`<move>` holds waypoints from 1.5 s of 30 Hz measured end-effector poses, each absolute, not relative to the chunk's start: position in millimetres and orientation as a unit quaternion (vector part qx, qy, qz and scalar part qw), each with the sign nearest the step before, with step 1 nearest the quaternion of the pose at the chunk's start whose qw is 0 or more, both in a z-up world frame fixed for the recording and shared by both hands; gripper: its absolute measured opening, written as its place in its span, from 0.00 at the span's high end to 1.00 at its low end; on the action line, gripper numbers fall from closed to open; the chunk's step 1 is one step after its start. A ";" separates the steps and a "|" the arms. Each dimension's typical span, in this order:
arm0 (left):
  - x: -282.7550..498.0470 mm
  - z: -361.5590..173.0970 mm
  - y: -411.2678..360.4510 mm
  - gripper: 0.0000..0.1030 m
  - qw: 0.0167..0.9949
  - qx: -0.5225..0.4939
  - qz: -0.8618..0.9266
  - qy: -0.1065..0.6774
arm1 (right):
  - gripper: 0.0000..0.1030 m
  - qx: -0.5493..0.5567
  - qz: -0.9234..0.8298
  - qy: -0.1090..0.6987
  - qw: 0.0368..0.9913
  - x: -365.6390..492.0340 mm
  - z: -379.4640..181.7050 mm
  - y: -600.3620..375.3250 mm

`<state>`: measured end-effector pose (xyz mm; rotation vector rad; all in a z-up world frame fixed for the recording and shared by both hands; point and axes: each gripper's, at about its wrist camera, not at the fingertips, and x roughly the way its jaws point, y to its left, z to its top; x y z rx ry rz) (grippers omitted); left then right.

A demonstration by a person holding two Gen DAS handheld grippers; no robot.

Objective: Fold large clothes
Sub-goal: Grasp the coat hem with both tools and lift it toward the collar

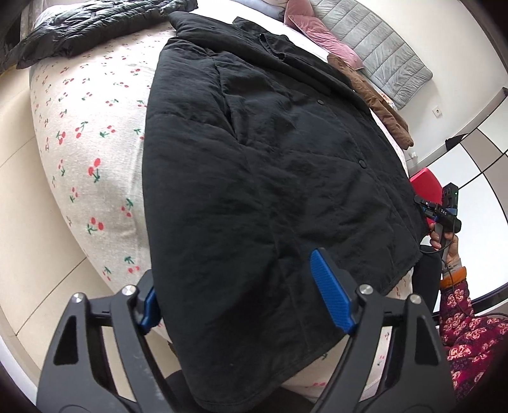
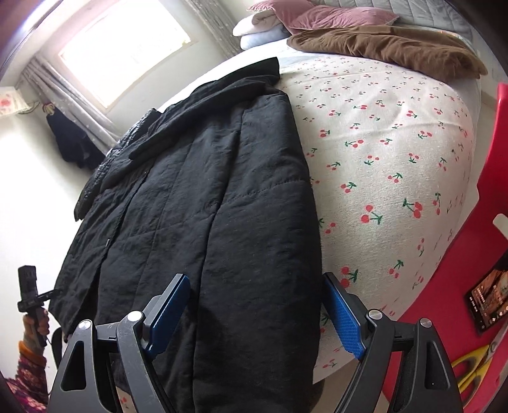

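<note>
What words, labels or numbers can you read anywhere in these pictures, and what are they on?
"DAS": white letters on the right gripper, seen from the left wrist view; the reading is uncertain.
Phone on the red surface: its screen shows text, too small and blurred to read.
Nothing readable on the black coat or the cherry-print bedsheet.

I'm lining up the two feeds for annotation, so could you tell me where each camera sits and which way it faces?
Left wrist: on the left gripper, angled down over the near hem of the black coat on the cherry-print bedsheet; its open blue-padded fingers straddle the hem, and the person's other hand with the right gripper shows at far right.

Right wrist: on the right gripper, angled down over the coat's other hem corner, window behind; open fingers, left gripper at lower left.

Shared: coat, bedsheet, brown garment, pink pillows.
</note>
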<state>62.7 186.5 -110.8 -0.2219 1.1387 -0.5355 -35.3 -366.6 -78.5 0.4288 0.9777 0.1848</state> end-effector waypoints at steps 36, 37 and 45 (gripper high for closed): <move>27.6 -40.2 147.3 0.83 0.838 -0.143 -0.265 0.456 | 0.88 0.162 0.123 0.428 0.881 -71.8 0.7 -301.2; 30.0 -33.4 147.8 0.83 0.842 -0.146 -0.268 0.446 | 0.88 0.159 0.125 0.418 0.886 -70.7 9.1 -297.8; 75.3 27.0 141.4 0.83 0.878 -0.139 -0.268 0.371 | 0.90 0.145 0.117 0.335 0.924 -37.3 73.4 -293.2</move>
